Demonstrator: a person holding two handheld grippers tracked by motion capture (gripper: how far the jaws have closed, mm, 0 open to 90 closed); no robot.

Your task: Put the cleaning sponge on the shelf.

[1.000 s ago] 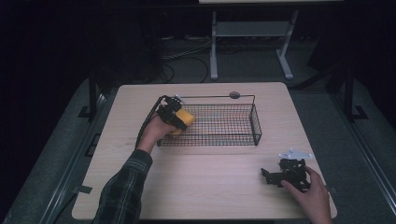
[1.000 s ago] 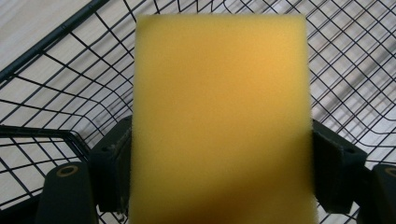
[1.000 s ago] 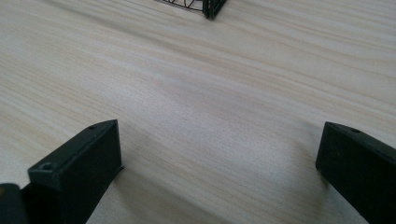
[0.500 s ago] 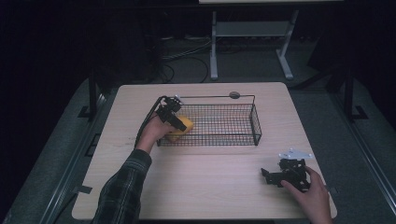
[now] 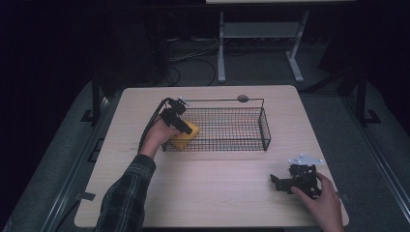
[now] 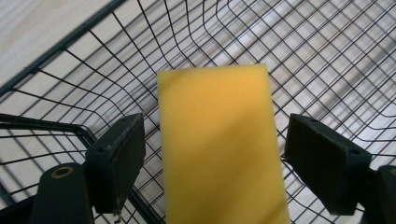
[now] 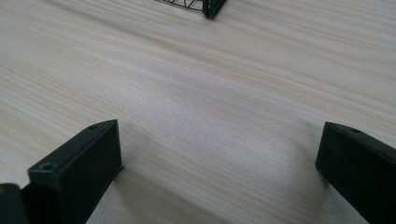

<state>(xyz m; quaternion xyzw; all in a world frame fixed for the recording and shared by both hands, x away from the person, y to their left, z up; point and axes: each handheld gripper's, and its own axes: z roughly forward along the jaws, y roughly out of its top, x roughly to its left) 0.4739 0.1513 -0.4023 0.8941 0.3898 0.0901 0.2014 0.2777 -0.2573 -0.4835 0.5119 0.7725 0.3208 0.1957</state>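
A yellow sponge (image 5: 185,138) is in the left end of the black wire basket (image 5: 222,100). My left gripper (image 5: 187,128) reaches over the basket's left rim and points down at it. In the left gripper view the sponge (image 6: 219,140) stands between the jaws with a gap on each side, so the left gripper (image 6: 215,133) is open and not pressing on it. My right gripper (image 5: 275,181) rests low over the bare table near the front right corner. Its jaws stand wide apart in the right gripper view (image 7: 219,135) with nothing between them.
The basket sits at the middle back of the light wooden table (image 5: 217,193). A small round grey disc (image 5: 242,98) lies behind the basket's far rim. A corner of the basket (image 7: 212,7) shows ahead of the right gripper. A metal stand (image 5: 256,43) is on the floor beyond.
The sponge looks slightly lower in the basket's left end than a second ago. Both hands have stayed where they were.
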